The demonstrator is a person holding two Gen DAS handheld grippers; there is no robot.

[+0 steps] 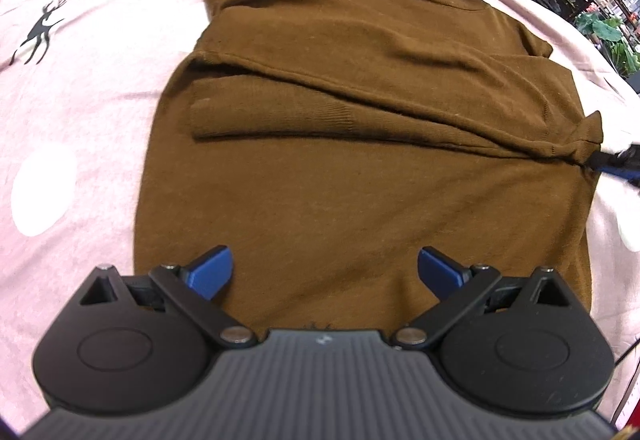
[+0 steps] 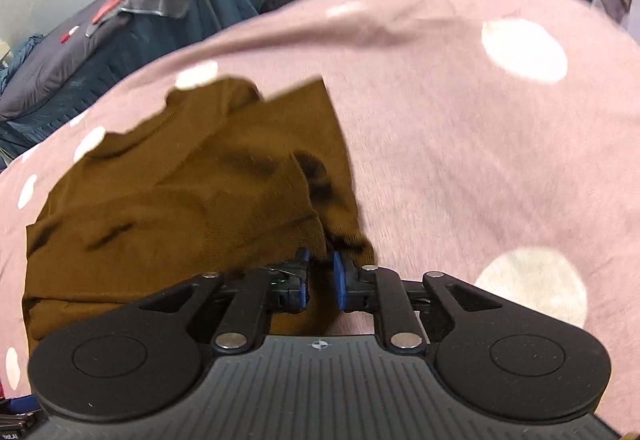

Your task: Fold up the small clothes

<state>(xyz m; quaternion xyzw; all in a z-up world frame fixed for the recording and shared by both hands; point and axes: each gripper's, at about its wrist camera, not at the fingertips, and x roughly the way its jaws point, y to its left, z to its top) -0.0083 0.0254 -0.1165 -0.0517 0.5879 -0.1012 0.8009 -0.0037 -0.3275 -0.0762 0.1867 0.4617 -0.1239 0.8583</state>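
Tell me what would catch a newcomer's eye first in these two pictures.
The brown sweater, partly folded, fills the middle of a pink bedspread dotted with white circles and a deer print. The right gripper pinches the sweater's side edge with its blue fingers, while the left gripper hangs wide open over the near hem.

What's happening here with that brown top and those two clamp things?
A person is folding a brown sweater spread on a pink spotted blanket, using a hand-held gripper in each hand. The right gripper has its jaws nearly closed on a bunched corner at the sweater's edge. The left gripper hovers wide open above the lower part of the sweater, holding nothing. One sleeve already lies folded across the body; the fold is only partly done.
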